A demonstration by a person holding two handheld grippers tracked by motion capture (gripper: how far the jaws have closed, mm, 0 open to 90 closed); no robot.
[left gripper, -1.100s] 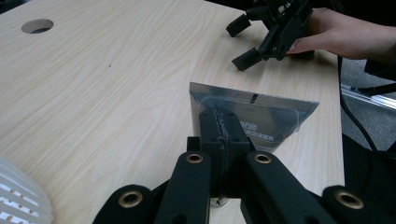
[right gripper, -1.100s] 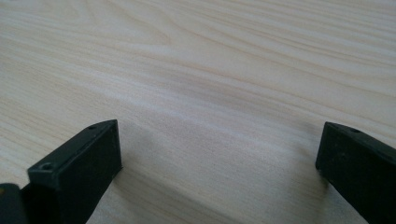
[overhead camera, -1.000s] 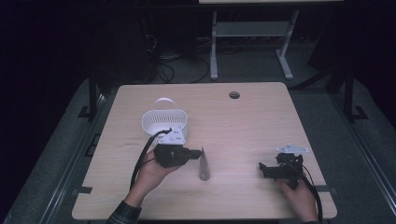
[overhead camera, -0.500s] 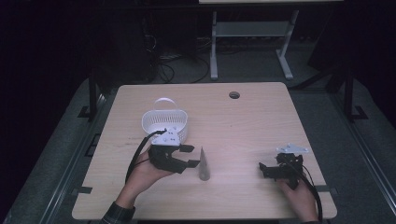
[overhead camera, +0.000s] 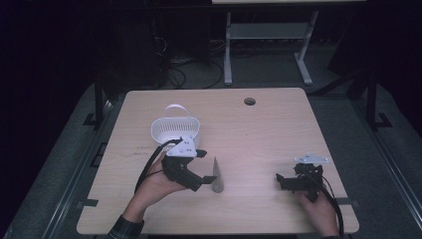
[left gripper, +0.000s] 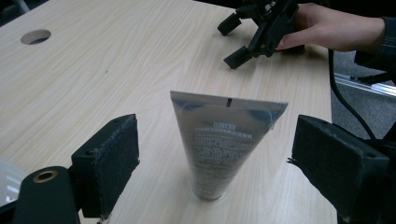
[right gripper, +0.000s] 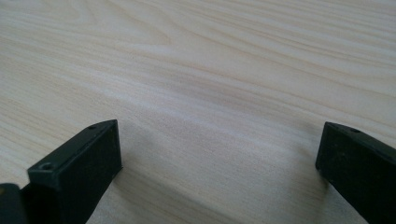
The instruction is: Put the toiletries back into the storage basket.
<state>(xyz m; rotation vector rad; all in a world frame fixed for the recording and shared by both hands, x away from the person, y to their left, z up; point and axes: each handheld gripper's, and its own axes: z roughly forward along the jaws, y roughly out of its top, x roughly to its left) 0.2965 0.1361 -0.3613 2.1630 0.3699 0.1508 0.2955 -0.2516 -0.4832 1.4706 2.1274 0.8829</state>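
High view: the tube [overhead camera: 217,175] lies mid-table, long axis near-to-far, just right of the left gripper [overhead camera: 205,165], whose open jaws straddle it untouched. Right gripper [overhead camera: 282,180], also open and empty, rests well apart at right.

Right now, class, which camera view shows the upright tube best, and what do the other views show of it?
The left gripper view: the tube stands on its cap between the open jaws, with its crimped top edge and printed text visible. In the high view the tube is a small grey cone shape beside the left gripper. The right gripper view looks at the bare table.
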